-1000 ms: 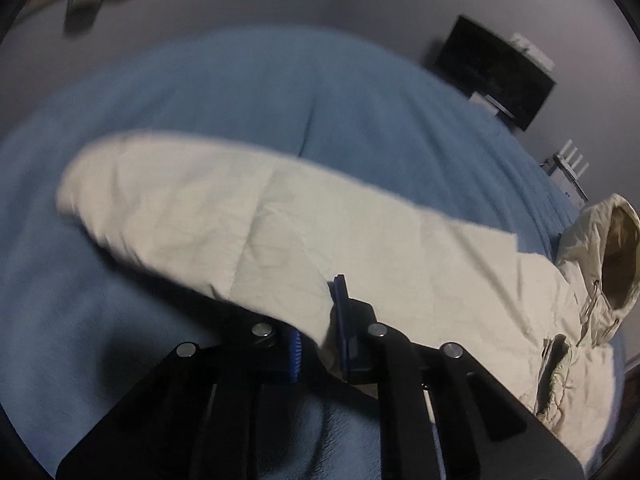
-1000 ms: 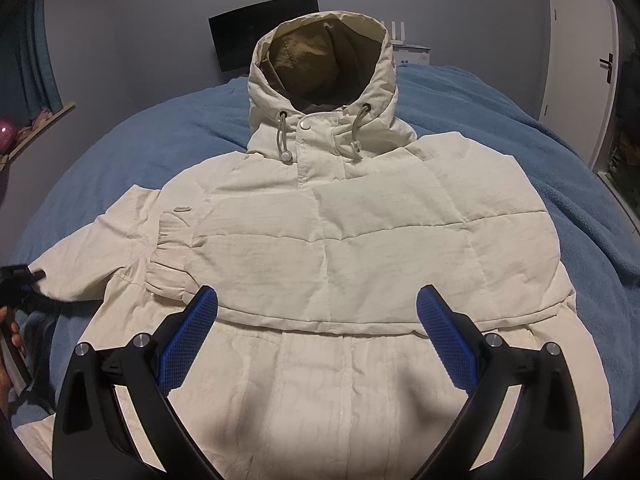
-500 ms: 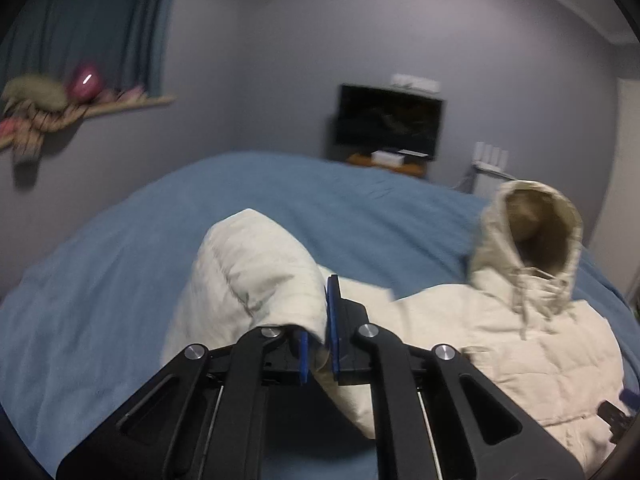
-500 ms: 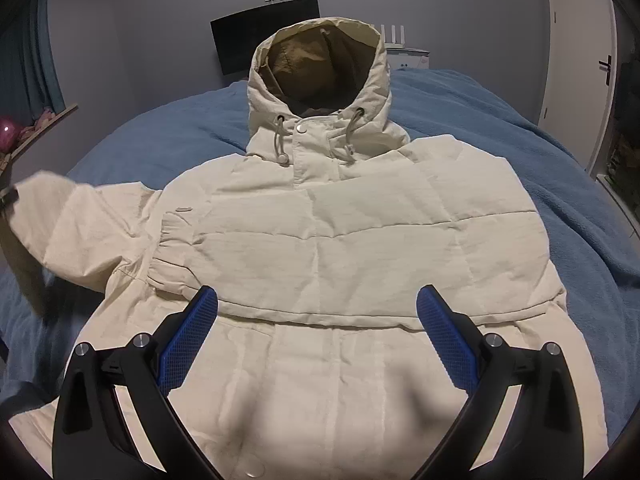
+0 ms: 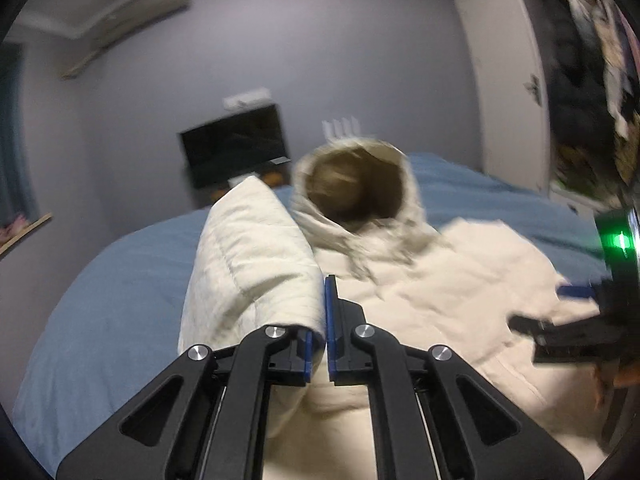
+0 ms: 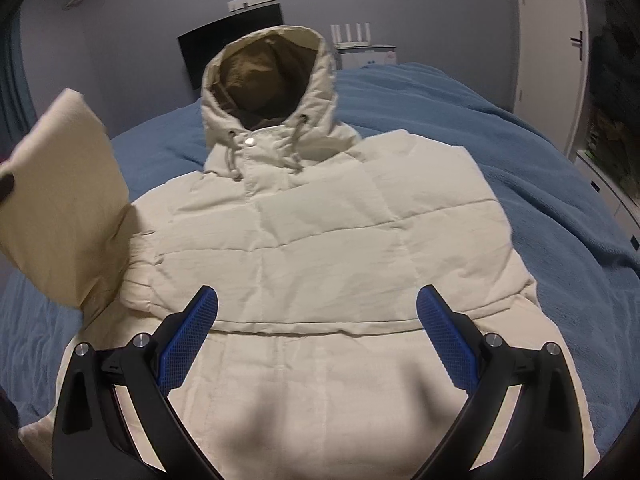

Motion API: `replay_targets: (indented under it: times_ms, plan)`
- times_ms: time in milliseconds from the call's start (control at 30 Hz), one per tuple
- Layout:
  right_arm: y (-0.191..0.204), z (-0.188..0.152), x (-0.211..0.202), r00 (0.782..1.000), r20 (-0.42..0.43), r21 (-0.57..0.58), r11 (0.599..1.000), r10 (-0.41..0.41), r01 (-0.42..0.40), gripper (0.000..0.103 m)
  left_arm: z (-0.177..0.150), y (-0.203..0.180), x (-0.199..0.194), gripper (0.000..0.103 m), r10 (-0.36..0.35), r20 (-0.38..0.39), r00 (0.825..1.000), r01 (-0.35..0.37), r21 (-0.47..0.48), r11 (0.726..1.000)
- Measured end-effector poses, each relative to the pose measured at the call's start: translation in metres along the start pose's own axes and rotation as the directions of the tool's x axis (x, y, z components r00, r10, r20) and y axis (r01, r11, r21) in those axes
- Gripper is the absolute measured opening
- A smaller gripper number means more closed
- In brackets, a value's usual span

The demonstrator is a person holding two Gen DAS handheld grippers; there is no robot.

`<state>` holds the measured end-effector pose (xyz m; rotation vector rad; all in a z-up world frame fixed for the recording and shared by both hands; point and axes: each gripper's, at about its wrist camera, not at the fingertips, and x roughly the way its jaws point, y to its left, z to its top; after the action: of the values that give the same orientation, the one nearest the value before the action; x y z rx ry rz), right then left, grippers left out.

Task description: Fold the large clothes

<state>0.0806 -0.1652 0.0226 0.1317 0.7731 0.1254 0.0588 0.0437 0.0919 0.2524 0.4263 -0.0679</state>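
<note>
One sleeve going up: the left hand-held gripper is pinching its cuff and lifting it.
The cream jacket is lying face up on the blue bed; the right hand-held gripper is hovering over the hem, fingers wide apart. Carrying the sleeve flat across the chest, without dragging the body, seems best.

In the left wrist view the hood and the right gripper at the right edge are smeared by motion blur. The jacket's near hem runs off the bottom edge, and the raised sleeve's cuff is cut off at left.
</note>
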Motion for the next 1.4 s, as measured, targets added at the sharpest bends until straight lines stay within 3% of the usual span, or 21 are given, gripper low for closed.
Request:
replay_targets:
  times_ms: [167, 367, 467, 500, 533, 633, 700, 800, 933, 1033, 1067, 1133, 1233, 1300, 1400]
  plan:
    - [-0.018, -0.001, 0.001, 1.0, -0.004, 0.042, 0.999, -0.018, 0.018, 0.096, -0.021, -0.035, 0.031, 0.005, -0.101, -0.115, 0.988, 0.104, 0.018, 0.994]
    - [-0.021, -0.003, 0.003, 1.0, -0.014, 0.044, 0.999, -0.014, 0.014, 0.096, -0.044, -0.046, 0.061, 0.008, -0.203, -0.229, 0.952, 0.201, -0.03, 0.979]
    - [-0.018, -0.004, 0.003, 1.0, -0.012, 0.035, 0.999, -0.007, 0.008, 0.096, -0.049, -0.042, 0.061, 0.025, -0.276, -0.26, 0.925, 0.259, -0.098, 0.961]
    - [-0.018, -0.004, 0.003, 1.0, -0.012, 0.034, 0.999, -0.006, 0.006, 0.096, -0.049, -0.04, 0.06, 0.038, -0.315, -0.258, 0.913, 0.29, -0.131, 0.948]
    - [-0.017, -0.004, 0.002, 1.0, -0.011, 0.033, 0.999, -0.003, 0.003, 0.096, -0.05, -0.039, 0.056, 0.052, -0.33, -0.256, 0.909, 0.302, -0.144, 0.942]
    - [-0.017, -0.003, 0.0, 1.0, -0.008, 0.035, 0.999, -0.001, 0.001, 0.096, -0.048, -0.039, 0.051, 0.07, -0.358, -0.244, 0.901, 0.327, -0.158, 0.932]
    - [-0.017, -0.001, -0.002, 1.0, -0.004, 0.038, 0.999, 0.002, -0.002, 0.096, -0.046, -0.035, 0.048, 0.076, -0.387, -0.248, 0.888, 0.349, -0.186, 0.919]
    - [-0.015, 0.001, -0.006, 1.0, 0.003, 0.034, 0.999, 0.007, -0.008, 0.096, -0.047, -0.025, 0.045, 0.078, -0.448, -0.267, 0.853, 0.387, -0.253, 0.887]
    - [-0.009, 0.004, -0.013, 1.0, 0.013, 0.016, 1.0, 0.021, -0.021, 0.096, -0.048, -0.014, 0.041, 0.082, -0.443, -0.339, 0.83, 0.365, -0.27, 0.891]
    - [-0.003, 0.005, -0.018, 0.999, 0.019, -0.001, 0.999, 0.034, -0.034, 0.096, -0.05, 0.0, 0.038, 0.086, -0.473, -0.352, 0.808, 0.368, -0.326, 0.871]
    - [0.0, 0.005, -0.02, 0.999, 0.022, -0.009, 0.999, 0.036, -0.036, 0.096, -0.05, 0.005, 0.036, 0.087, -0.466, -0.352, 0.812, 0.357, -0.333, 0.873]
    - [0.003, 0.005, -0.024, 0.999, 0.028, -0.019, 0.999, 0.039, -0.039, 0.096, -0.048, 0.017, 0.032, 0.096, -0.421, -0.349, 0.837, 0.31, -0.331, 0.891]
    - [0.011, 0.006, -0.029, 0.998, 0.04, -0.044, 0.998, 0.044, -0.042, 0.096, -0.045, 0.037, 0.025, 0.096, -0.4, -0.325, 0.857, 0.284, -0.349, 0.893]
    - [0.018, 0.005, -0.032, 0.998, 0.049, -0.069, 0.997, 0.049, -0.046, 0.096, -0.044, 0.054, 0.021, 0.096, -0.34, -0.317, 0.885, 0.228, -0.343, 0.911]
    - [0.038, 0.0, -0.035, 0.996, 0.049, -0.128, 0.99, 0.072, -0.065, 0.096, -0.048, 0.081, 0.023, 0.096, -0.273, -0.329, 0.904, 0.149, -0.355, 0.923]
